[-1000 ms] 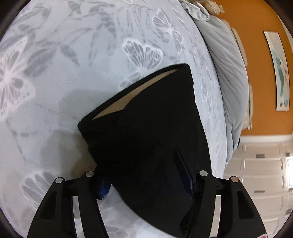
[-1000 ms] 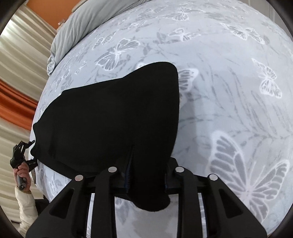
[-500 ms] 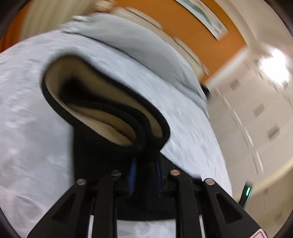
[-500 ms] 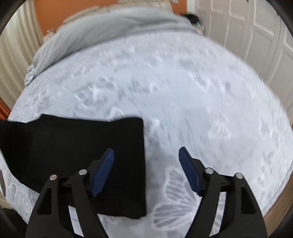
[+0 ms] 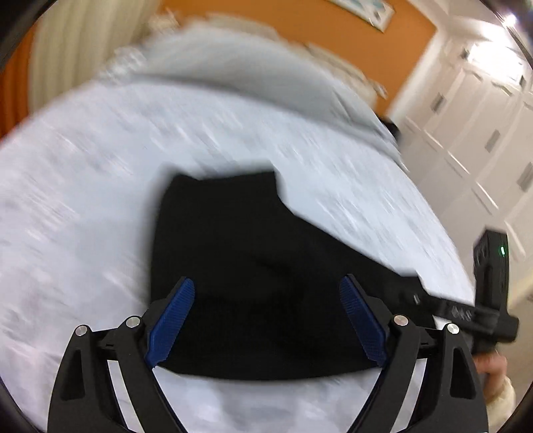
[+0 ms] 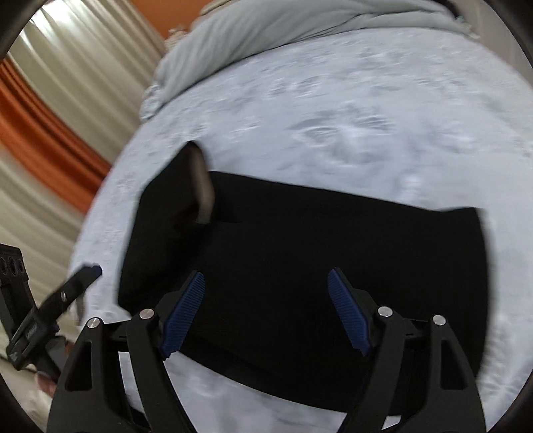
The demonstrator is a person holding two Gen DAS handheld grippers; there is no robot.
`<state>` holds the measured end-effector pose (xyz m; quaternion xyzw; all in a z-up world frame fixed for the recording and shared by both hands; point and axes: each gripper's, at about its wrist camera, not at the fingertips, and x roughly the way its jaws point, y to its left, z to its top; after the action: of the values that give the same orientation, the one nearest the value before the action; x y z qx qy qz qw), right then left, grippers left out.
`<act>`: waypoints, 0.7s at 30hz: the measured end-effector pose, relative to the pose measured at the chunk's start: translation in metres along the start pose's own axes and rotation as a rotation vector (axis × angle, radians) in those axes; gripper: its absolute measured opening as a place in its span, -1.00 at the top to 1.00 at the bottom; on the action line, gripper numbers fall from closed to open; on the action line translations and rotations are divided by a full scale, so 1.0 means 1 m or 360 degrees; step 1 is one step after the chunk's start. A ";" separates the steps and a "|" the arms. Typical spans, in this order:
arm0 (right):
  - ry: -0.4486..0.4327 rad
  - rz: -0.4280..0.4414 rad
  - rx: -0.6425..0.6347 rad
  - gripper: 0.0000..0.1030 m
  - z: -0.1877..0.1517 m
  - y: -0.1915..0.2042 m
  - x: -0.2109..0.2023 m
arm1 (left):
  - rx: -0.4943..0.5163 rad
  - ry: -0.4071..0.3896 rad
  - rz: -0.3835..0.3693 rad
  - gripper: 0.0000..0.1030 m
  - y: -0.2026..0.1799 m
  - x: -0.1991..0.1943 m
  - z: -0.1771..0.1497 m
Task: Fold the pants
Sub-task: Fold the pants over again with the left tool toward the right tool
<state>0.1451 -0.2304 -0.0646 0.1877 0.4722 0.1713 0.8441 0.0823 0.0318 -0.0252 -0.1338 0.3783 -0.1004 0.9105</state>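
Observation:
The black pants [image 5: 253, 266] lie folded in a compact flat bundle on the pale butterfly-print bedspread [image 5: 83, 206]. They also show in the right wrist view [image 6: 316, 259], with a tan lining flap [image 6: 201, 186] sticking up at the far left corner. My left gripper [image 5: 266, 319] is open and empty, just above the near edge of the bundle. My right gripper [image 6: 265, 309] is open and empty over the near edge too. The right gripper shows at the right of the left wrist view [image 5: 489, 299], and the left gripper at the left of the right wrist view [image 6: 50, 309].
A grey duvet [image 6: 299, 26] is heaped at the far end of the bed. Cream and orange curtains [image 6: 50, 116] hang to the left. White closet doors [image 5: 483, 133] and an orange wall [image 5: 299, 26] stand to the right. Both views are motion-blurred.
My left gripper has let go of the pants and opened; the bundle now lies flat. My right gripper, opened half a second ago, has swung over the bundle. Both cameras moved.

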 end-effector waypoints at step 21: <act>-0.0092 -0.0214 -0.0342 0.25 0.021 0.081 0.096 | 0.0043 0.0049 0.0612 -0.69 0.087 -0.007 -0.011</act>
<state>0.2017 -0.1179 -0.0860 0.0689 0.4380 0.1584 0.8822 0.0771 0.1137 -0.0557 -0.0454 0.4095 0.0683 0.9086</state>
